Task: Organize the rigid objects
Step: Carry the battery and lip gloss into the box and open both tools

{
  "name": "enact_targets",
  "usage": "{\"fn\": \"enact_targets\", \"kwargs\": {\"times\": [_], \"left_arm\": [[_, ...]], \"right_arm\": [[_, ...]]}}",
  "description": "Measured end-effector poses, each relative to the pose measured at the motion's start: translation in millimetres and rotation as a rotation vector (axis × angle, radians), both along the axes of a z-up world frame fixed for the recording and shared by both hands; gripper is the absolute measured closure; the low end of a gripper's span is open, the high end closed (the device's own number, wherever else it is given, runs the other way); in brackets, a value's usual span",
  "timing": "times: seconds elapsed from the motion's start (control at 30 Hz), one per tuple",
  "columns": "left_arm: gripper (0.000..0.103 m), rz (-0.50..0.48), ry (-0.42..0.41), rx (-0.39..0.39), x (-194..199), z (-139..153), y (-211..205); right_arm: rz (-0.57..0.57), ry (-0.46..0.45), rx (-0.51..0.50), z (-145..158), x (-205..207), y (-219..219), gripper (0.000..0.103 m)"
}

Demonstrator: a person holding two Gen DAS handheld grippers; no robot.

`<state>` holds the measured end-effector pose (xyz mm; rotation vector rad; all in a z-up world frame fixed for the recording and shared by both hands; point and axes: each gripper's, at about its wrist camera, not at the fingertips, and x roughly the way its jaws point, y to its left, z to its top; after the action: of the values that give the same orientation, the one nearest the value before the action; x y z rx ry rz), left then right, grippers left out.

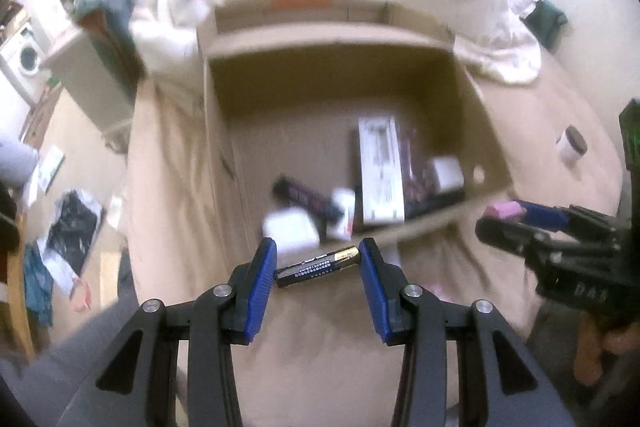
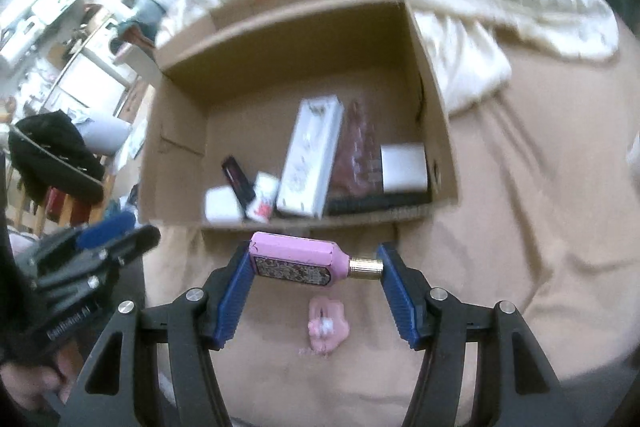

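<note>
Left wrist view shows, nearest the lens, the left gripper (image 1: 318, 267) clenched end to end on a black and gold battery (image 1: 322, 266), held just short of the near wall of the cardboard box (image 1: 420, 231) that sits on the tan bedsheet (image 1: 168, 163). To do this step well, each load should clear that near wall before the pads let go, and be lowered into bare floor on the box's left rather than dropped onto the white carton (image 1: 380, 171) and the small items around it. Right wrist view gives what the other barely catches: the right gripper (image 2: 316, 267) grasping a pink perfume bottle (image 2: 296, 261) lengthwise, base against one pad and gold neck against the other, also just near of the box, with a small pink object (image 2: 327, 327) lying on the sheet beneath. Farther off, only the left view shows a little jar (image 1: 572, 145) at the right of the box.
</note>
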<state>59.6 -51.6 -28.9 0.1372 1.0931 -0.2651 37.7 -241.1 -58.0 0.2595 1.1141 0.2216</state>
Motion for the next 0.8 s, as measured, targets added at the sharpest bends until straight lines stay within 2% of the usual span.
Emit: {"fn": "enact_targets", "kwargs": {"times": [0.07, 0.13, 0.23, 0.3, 0.4, 0.5, 0.6, 0.8], "left_arm": [[0.064, 0.003, -0.027, -0.004, 12, 8, -1], [0.064, 0.017, -0.044, -0.04, 25, 13, 0], [0.064, 0.041, -0.042, -0.051, 44, 8, -1], [0.064, 0.042, -0.047, -0.03, 55, 0, -6], [0.064, 0.022, -0.062, 0.008, 61, -17, -12], [0.064, -0.001, -0.069, -0.017, 59, -33, -16], [0.064, -0.02, -0.069, -0.037, 58, -40, -23], [0.064, -0.01, -0.053, 0.005, 60, -53, -24]], "right_arm": [[0.006, -0.032, 0.004, 3, 17, -1, 0.038], [0.013, -0.068, 0.014, 6, 27, -2, 0.038], [0.014, -0.116, 0.006, -2, 43, -1, 0.038], [0.005, -0.128, 0.017, -8, 48, -4, 0.038], [-0.012, -0.106, 0.036, -17, 50, -6, 0.038], [-0.005, -0.108, 0.022, -20, 53, -3, 0.038], [0.003, -0.094, 0.045, -26, 56, 0, 0.038], [0.0, -0.024, 0.083, -41, 60, -1, 0.038]]}}
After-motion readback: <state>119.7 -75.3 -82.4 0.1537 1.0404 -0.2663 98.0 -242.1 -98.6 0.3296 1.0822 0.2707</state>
